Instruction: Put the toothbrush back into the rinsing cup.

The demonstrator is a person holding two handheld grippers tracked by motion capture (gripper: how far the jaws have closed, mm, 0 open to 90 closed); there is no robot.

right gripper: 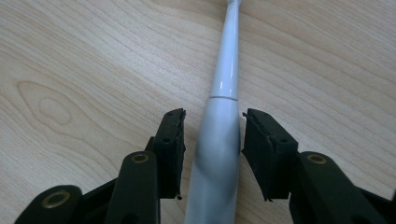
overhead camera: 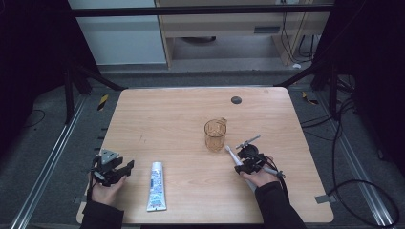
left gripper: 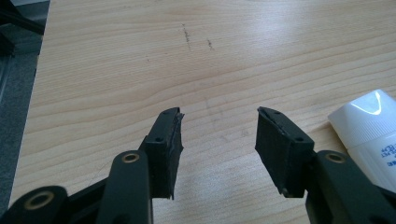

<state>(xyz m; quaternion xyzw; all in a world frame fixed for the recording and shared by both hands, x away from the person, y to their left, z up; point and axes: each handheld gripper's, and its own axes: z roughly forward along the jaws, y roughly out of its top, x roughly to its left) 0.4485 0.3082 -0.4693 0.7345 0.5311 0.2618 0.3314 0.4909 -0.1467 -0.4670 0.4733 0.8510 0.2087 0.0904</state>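
The toothbrush point(overhead camera: 237, 161), white and slim, lies on the wooden desk point(overhead camera: 181, 119) just to the right of the amber glass cup point(overhead camera: 215, 135), its brush head pointing up toward the cup's base and its handle running back under my right gripper point(overhead camera: 249, 159). From the high view, my right hand point(overhead camera: 260, 176) sits low over that handle at the desk's right front, while my left gripper point(overhead camera: 117, 170) rests near the left front edge, well apart from the toothbrush. A toothpaste tube point(overhead camera: 156, 186) lies flat between my two hands, closer to the left one, cap end toward the far side. In the left gripper view, my fingers point(left gripper: 168, 144) stand spread wide over bare wood with nothing between them; the white cap of the toothpaste tube point(left gripper: 369, 126) shows at the right edge, just beside the right-hand finger and apart from it. In the right gripper view, the toothbrush point(right gripper: 219, 140) runs straight up the middle between my fingers point(right gripper: 170, 144), which are spread on either side of the thick handle; the one on the right sits almost against the handle, the one on the left with a narrow gap, so I straddle it without pinching it yet.
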